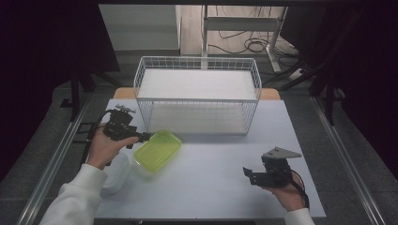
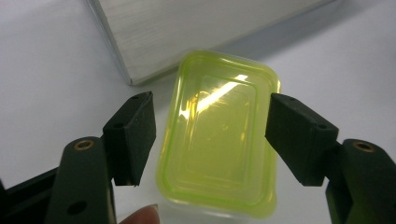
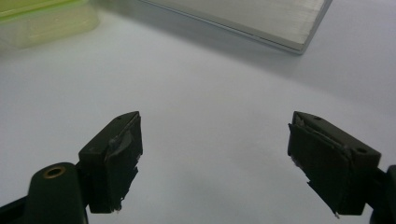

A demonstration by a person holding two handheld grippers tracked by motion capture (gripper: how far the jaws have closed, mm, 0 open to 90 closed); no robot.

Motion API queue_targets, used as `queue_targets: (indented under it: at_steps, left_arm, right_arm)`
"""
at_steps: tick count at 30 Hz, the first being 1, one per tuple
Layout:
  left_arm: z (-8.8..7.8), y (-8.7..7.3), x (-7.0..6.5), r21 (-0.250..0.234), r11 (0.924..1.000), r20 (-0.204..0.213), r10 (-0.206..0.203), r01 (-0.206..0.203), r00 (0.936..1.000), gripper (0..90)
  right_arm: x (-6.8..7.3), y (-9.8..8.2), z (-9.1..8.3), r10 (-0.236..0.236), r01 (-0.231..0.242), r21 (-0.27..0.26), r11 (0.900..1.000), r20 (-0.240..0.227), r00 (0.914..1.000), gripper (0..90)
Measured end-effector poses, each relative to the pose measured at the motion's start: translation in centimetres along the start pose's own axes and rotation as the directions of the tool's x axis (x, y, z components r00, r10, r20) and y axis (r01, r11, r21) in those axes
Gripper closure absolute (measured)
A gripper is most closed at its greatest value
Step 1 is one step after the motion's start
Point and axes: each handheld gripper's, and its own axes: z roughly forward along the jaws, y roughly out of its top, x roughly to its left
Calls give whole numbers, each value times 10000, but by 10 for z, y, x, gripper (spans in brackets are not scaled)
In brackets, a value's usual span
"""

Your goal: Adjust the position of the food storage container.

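Observation:
A rectangular plastic box with a yellow-green lid lies on the white table, just in front of the wire basket's left corner. My left gripper reaches its far-left end. In the left gripper view the lidded box lies between the two jaws of the left gripper, which stand open on either side of it, with a small gap at each side. My right gripper rests low at the table's front right. The right gripper is open over bare table; the box lies far off.
A white wire basket with a pale board in its bottom stands at the back middle of the table; its base is close behind the box. A clear tub sits by my left forearm. Table edges lie near both hands.

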Motion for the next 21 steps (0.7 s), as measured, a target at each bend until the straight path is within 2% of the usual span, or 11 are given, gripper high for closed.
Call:
queue_targets:
  at_steps: [5,11,15,18,21]
  left_arm:
    - [20,9,6,447,9990,-119,1,5,9999,357]
    - [32,12,15,783,9965,-480,-244,281,9985,460]
    - [40,14,22,922,9949,-619,-352,409,9975,572]
    - [45,15,23,990,9947,-333,-263,295,9991,706]
    - [54,16,23,1180,9929,-652,-71,147,9979,796]
  right_arm:
    - [0,-2,3,23,-24,187,9998,55,10000,182]
    - [2,-1,4,-56,54,190,9998,66,10000,182]
    - [2,-1,5,-89,87,164,9998,141,9999,184]
    - [2,-1,6,-111,108,163,9998,156,9998,184]
    - [3,-1,8,-139,137,212,9997,129,9998,184]
